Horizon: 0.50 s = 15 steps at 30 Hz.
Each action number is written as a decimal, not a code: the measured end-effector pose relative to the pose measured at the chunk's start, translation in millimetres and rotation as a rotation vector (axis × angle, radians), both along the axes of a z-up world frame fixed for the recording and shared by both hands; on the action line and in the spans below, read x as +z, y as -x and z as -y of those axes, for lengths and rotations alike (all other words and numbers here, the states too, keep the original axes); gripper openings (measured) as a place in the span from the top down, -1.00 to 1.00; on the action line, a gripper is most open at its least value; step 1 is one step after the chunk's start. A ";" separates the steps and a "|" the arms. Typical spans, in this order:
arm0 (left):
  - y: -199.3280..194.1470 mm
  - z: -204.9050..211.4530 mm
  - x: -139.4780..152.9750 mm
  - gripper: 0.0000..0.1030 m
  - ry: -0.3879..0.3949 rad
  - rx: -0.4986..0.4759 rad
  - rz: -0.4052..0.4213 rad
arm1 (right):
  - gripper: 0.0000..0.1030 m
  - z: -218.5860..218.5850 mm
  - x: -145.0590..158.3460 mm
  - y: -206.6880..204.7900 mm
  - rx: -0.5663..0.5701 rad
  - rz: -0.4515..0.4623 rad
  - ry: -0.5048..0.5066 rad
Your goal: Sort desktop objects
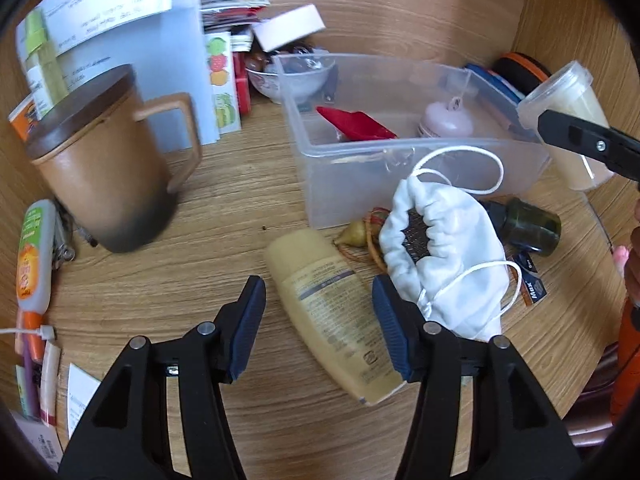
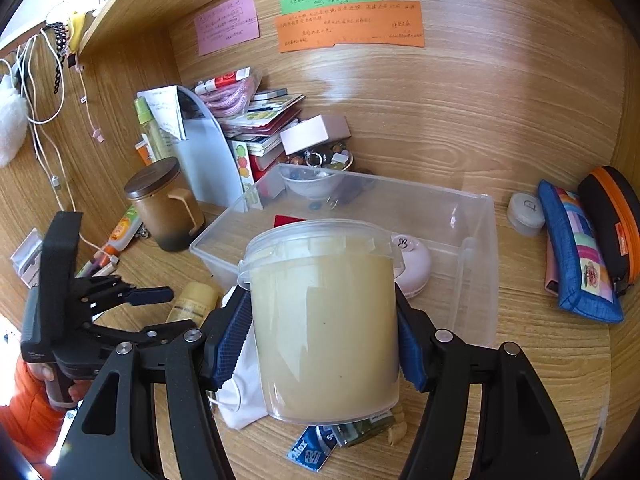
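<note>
Lotion bottle (image 1: 332, 316), tan and lying flat on the desk (image 1: 200, 280), sits right between the spread pads of your left gripper (image 1: 318, 328), neither pad touching it; its long axis runs from far-left to near-right, skewed across the jaws, so you may need to square up before closing. Left of it stands the brown lidded mug (image 1: 108, 160), well apart. Just right, the white drawstring pouch (image 1: 444, 256) crowds the right pad and could get pinched too. Beyond lies the clear bin (image 1: 400, 152). Farthest right, your right gripper (image 2: 324, 344) is pinching the translucent tub (image 2: 324, 320), held above the desk.
</note>
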<state>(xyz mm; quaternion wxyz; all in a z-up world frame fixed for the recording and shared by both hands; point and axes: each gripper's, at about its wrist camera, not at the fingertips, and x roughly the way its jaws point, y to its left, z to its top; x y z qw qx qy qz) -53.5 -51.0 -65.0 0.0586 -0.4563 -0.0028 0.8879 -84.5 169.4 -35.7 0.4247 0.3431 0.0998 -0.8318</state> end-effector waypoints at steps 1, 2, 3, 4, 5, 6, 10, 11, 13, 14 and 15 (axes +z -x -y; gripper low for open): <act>3.7 -3.2 -3.0 -0.07 -0.006 -0.012 0.015 | -0.18 -0.1 -0.8 -0.6 0.002 0.003 0.000; 6.4 -4.9 -5.0 -0.04 0.000 -0.016 0.024 | -0.18 -0.5 -1.6 -1.4 0.004 0.004 -0.002; 8.4 -6.7 -8.0 -0.04 0.012 -0.012 0.027 | -0.18 -1.1 -2.3 -1.9 0.006 0.005 -0.003; 11.0 -7.2 -10.6 -0.02 0.019 -0.011 0.034 | -0.18 -2.2 -2.7 -2.5 0.008 0.005 -0.002; 13.5 -7.6 -14.4 0.05 0.013 -0.009 0.043 | -0.18 -3.1 -3.3 -3.2 0.010 0.005 -0.002; 14.4 -8.7 -15.1 0.09 0.025 -0.006 0.034 | -0.18 -3.7 -3.8 -4.0 0.013 0.005 -0.002; 16.1 -18.3 -16.0 0.27 0.077 0.000 0.013 | -0.18 -5.2 -5.0 -3.7 0.019 0.003 -0.006; 14.4 -19.8 -16.1 0.33 0.082 0.001 0.004 | -0.18 -5.0 -5.0 -3.2 0.020 0.002 -0.007; 10.2 -20.0 -14.1 0.40 0.088 0.010 -0.016 | -0.18 -5.2 -4.0 -2.4 0.023 0.002 -0.004; 7.2 -19.9 -12.0 0.46 0.078 0.010 -0.023 | -0.18 -5.1 -3.5 -2.1 0.023 0.001 -0.002; 5.0 -19.1 -10.6 0.48 0.069 0.011 -0.027 | -0.18 -5.2 -2.7 -1.7 0.023 0.000 -0.001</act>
